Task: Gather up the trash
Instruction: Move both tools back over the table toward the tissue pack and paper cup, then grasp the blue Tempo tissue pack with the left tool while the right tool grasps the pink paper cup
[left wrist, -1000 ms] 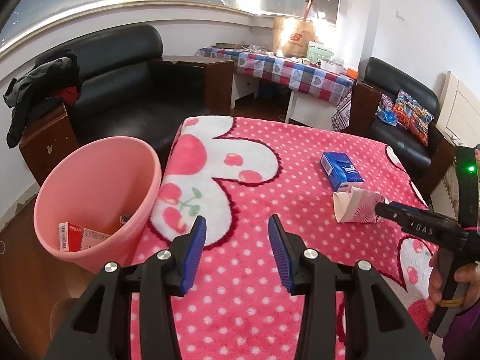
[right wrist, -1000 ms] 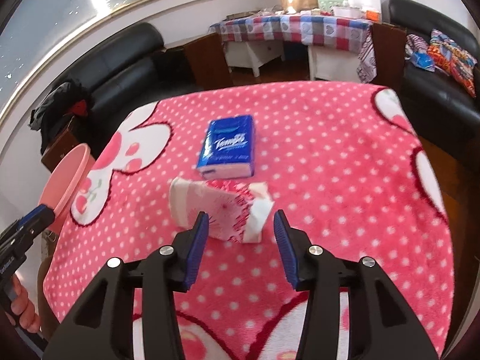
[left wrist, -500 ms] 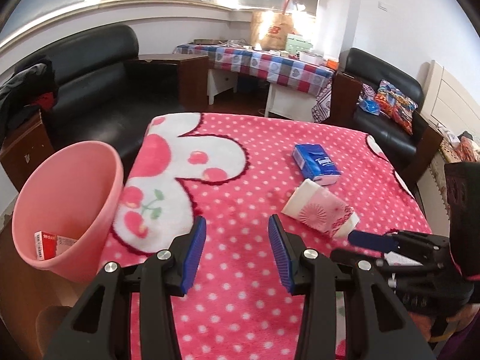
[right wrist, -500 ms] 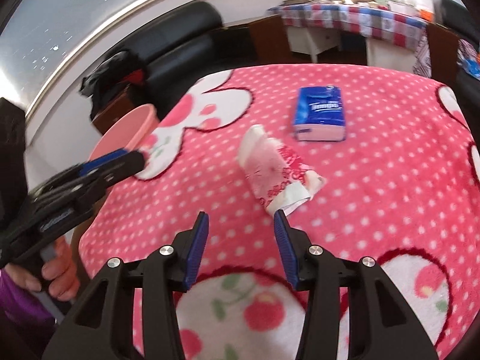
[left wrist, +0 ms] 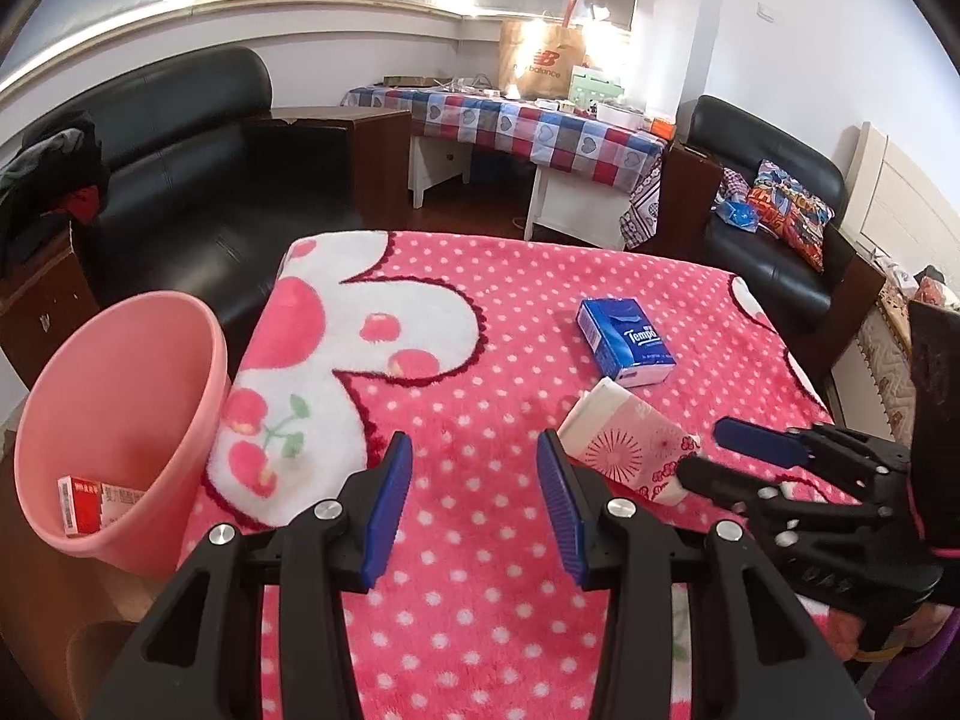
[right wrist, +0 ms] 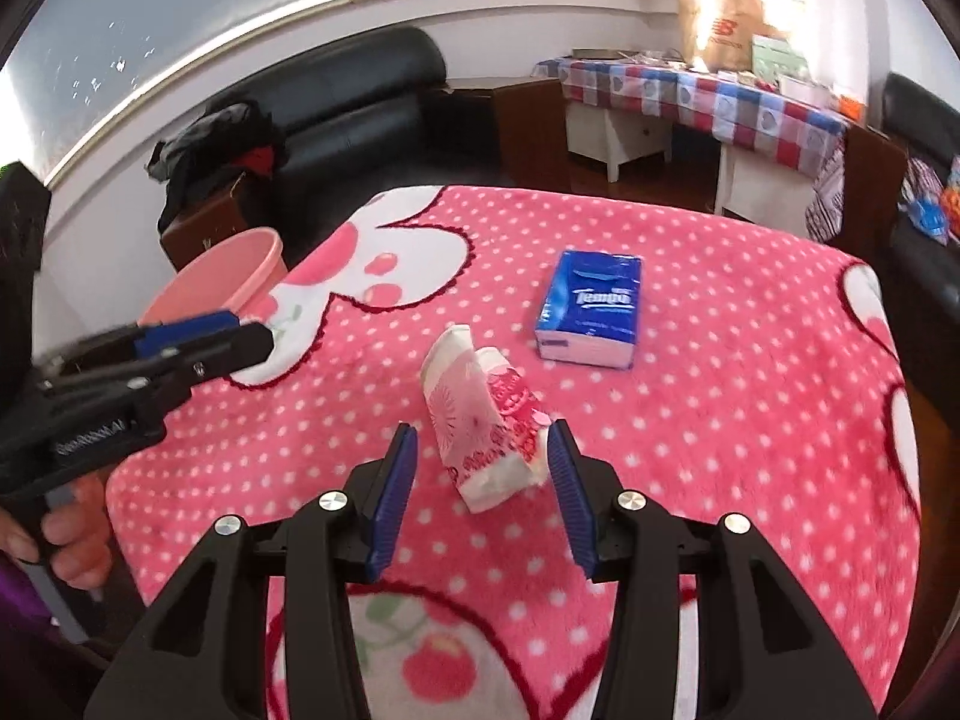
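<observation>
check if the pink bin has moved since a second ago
No, the pink bin stays against the blanket's left edge, beside the cherry print.

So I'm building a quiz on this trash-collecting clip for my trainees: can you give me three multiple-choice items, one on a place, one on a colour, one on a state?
1. Where does the pink waste bin stand?
A. On the blanket
B. On the floor beside the blanket's edge
C. On the sofa

2. What colour is the Tempo tissue pack?
A. Green
B. Yellow
C. Blue

3. How does the crumpled pink paper cup stand with the right gripper?
A. Lying on the pink dotted blanket, just ahead of open jaws
C. Dropped in the bin
B. Clamped and lifted

Answers: 1 B, the bin stands below and beside the blanket's edge; 2 C, its wrapper is blue; 3 A, the cup lies flattened on the blanket with neither pad pressing it.
</observation>
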`<action>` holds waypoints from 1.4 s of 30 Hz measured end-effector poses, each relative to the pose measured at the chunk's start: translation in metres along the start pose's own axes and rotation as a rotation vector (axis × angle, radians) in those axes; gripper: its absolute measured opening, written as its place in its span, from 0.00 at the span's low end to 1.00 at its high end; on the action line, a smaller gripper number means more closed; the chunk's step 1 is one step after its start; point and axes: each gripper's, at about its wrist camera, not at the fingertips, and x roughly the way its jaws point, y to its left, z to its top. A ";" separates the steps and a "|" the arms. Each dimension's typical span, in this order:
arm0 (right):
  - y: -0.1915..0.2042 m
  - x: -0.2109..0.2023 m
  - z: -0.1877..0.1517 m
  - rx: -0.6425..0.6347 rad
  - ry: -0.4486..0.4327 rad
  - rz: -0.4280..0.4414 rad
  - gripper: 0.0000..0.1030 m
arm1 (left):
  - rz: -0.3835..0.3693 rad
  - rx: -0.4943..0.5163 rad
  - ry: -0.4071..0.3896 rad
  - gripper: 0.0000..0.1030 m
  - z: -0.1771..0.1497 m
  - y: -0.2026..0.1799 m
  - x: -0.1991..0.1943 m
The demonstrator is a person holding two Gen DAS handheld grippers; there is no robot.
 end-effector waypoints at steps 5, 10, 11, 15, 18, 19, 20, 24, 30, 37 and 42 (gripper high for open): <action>0.018 0.011 0.001 -0.124 -0.001 -0.043 0.32 | 0.016 0.004 -0.002 0.41 0.007 -0.001 0.005; 0.015 0.015 -0.002 -0.116 0.027 -0.034 0.08 | 0.010 0.011 -0.003 0.41 0.016 -0.007 0.012; 0.013 0.012 -0.002 -0.109 0.021 -0.033 0.06 | 0.008 0.014 -0.004 0.41 0.017 -0.008 0.013; -0.002 -0.008 -0.006 -0.021 -0.021 -0.006 0.06 | -0.015 0.028 0.002 0.41 0.025 -0.018 0.023; -0.015 -0.027 -0.009 0.052 -0.067 -0.012 0.06 | -0.053 0.037 0.019 0.41 0.031 -0.030 0.034; -0.022 -0.034 -0.010 0.089 -0.090 -0.023 0.06 | -0.062 0.038 0.027 0.42 0.032 -0.034 0.038; -0.028 -0.039 -0.011 0.118 -0.107 -0.037 0.06 | -0.076 0.037 0.038 0.47 0.035 -0.039 0.043; -0.050 -0.055 -0.014 0.211 -0.178 -0.132 0.06 | -0.133 0.034 0.071 0.50 0.041 -0.063 0.062; -0.074 -0.047 -0.015 0.304 -0.201 -0.198 0.06 | -0.150 0.067 0.094 0.50 0.046 -0.096 0.089; -0.088 -0.032 -0.017 0.350 -0.206 -0.183 0.06 | -0.096 -0.048 0.114 0.50 0.054 -0.079 0.124; -0.092 -0.031 -0.020 0.367 -0.206 -0.162 0.06 | -0.064 -0.085 0.121 0.52 0.053 -0.075 0.139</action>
